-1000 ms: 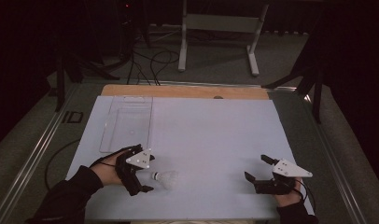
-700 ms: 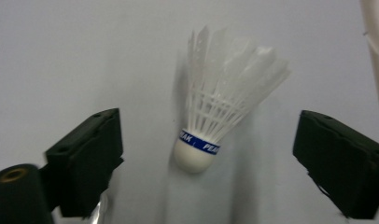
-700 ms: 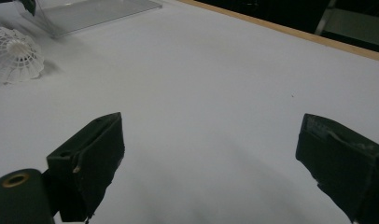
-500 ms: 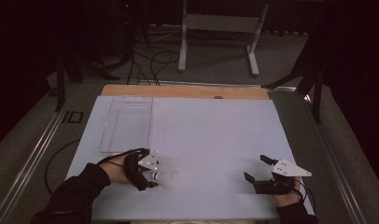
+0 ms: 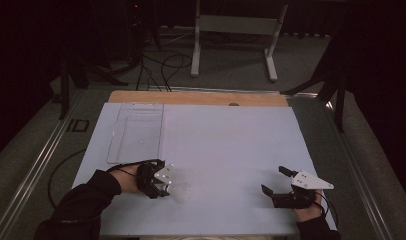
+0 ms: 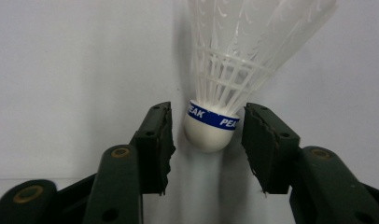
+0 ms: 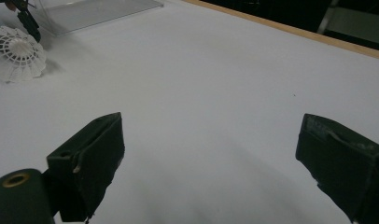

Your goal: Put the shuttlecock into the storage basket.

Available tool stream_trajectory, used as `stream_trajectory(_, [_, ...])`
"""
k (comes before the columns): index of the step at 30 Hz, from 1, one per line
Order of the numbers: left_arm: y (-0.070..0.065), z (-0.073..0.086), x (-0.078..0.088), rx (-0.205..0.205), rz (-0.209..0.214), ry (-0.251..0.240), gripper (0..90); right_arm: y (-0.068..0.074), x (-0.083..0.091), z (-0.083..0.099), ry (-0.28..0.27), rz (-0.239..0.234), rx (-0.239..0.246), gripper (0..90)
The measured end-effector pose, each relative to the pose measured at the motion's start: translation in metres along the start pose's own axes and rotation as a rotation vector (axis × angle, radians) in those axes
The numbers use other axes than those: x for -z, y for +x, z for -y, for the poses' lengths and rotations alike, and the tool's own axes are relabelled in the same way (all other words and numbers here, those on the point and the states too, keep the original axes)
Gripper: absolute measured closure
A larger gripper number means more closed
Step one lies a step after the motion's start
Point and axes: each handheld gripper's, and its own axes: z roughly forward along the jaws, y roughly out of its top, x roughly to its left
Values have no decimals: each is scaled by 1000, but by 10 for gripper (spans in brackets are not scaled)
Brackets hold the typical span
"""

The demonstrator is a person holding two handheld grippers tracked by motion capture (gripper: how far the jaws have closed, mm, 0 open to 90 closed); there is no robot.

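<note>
Left jaws closing on the shuttlecock's cork; grip not yet made.

Your left gripper [image 6: 206,154] had just been narrowing its jaws around the shuttlecock [image 6: 211,133], which lay on the white table sheet [image 5: 231,145]; in the left gripper view a sliver of gap remained each side of the cork, so nothing was pinched. Since a second earlier that hand had dropped onto it. Your right gripper [image 5: 276,182] sat spread and empty. The high view added the clear tray [image 5: 138,132] beyond.
</note>
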Motion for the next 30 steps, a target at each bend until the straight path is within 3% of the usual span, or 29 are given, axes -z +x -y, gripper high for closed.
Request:
stream_trajectory(7, [1,-2,-3,-28,21,34,633,0,0,0,2,-3,0,82])
stream_trajectory(15, [1,-5,1,-34,45,35,648,0,0,0,2,-2,0,82])
stream_trajectory(21, [1,-8,6,-16,47,43,649,0,0,0,2,-1,-2,82])
stream_trajectory(25, [0,-11,11,5,70,52,650,-1,0,0,0,0,2,82])
stream_trajectory(30, [-1,-17,15,56,103,90,651,-1,0,0,2,0,-3,82])
